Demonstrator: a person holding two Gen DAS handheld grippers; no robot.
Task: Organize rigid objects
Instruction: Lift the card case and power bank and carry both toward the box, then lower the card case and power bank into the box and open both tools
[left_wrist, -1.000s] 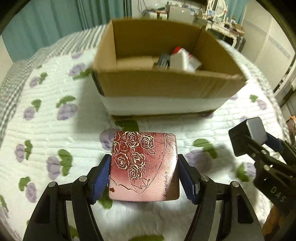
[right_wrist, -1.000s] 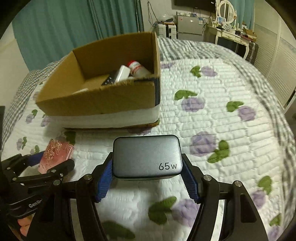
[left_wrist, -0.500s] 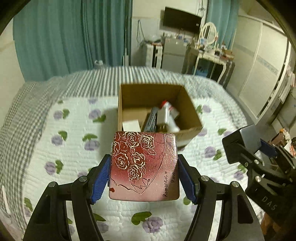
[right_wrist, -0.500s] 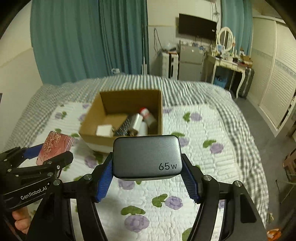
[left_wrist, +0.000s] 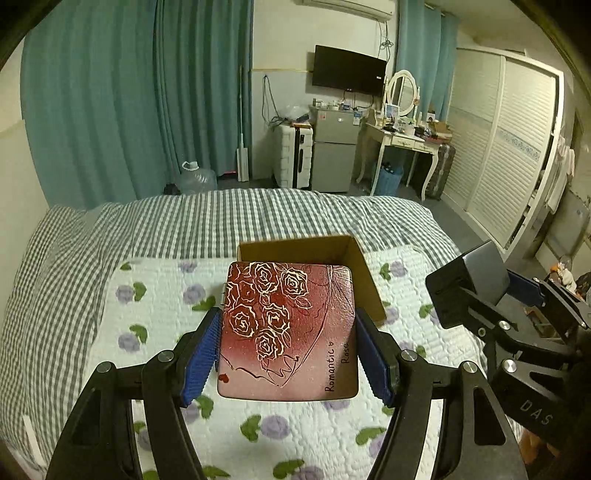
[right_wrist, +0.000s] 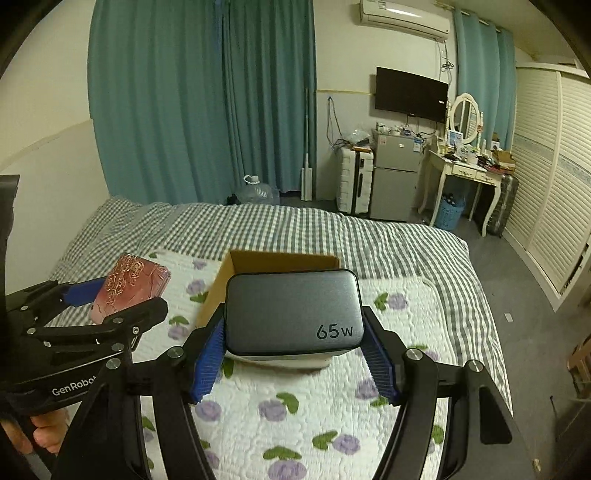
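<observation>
The left gripper (left_wrist: 288, 354) is clamping a red tin (left_wrist: 288, 328) by its two side edges between blue pads, jaws partly open around it. The tin's rose-printed face is turned up, its nearly square body reaching away toward the far wall. Beside it, the right gripper (right_wrist: 293, 354) is squeezing a grey charger (right_wrist: 293, 310) in the same way, marked "65w", its broad face up and wider side spanning the jaws. Both are hanging in the air above a white quilt (left_wrist: 166, 306) with purple flowers. Beyond them a cardboard box (left_wrist: 364, 273) is sitting open on the quilt, mostly hidden. A checked blanket (right_wrist: 369, 236) is covering the bed's far end; teal curtains (left_wrist: 129, 103), a small fridge (right_wrist: 393, 177) and a dressing table (right_wrist: 461, 173) are lining the wall.
</observation>
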